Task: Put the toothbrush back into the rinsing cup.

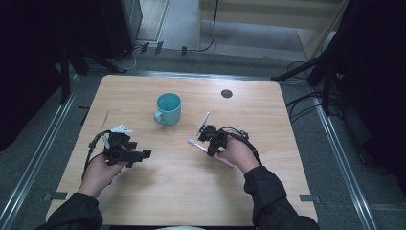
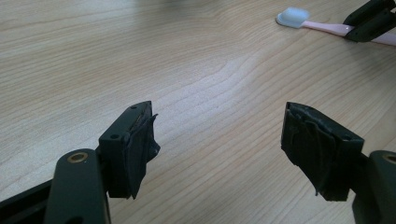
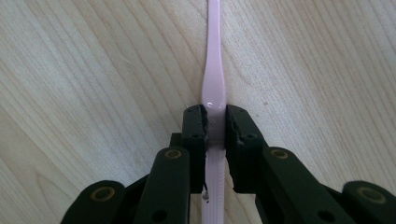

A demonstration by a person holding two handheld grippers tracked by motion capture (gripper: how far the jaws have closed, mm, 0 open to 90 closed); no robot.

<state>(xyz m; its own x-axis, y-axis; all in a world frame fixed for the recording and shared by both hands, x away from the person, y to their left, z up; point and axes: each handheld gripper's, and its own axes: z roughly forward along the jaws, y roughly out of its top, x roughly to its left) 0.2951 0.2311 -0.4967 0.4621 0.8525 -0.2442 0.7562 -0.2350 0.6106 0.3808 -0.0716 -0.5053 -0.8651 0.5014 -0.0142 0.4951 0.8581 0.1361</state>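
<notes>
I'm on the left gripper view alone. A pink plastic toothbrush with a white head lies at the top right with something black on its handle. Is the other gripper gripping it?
Observer: Yes. In the right gripper view, the right gripper has both pads pressed on the handle of the pink plastic toothbrush.
Operator: Anything else on the table?
Observer: A teal ceramic mug stands upright on the wooden table, farther from the person than both grippers.
Operator: Which way is its handle turned?
Observer: Toward the left gripper, on the side nearer the person.
</notes>
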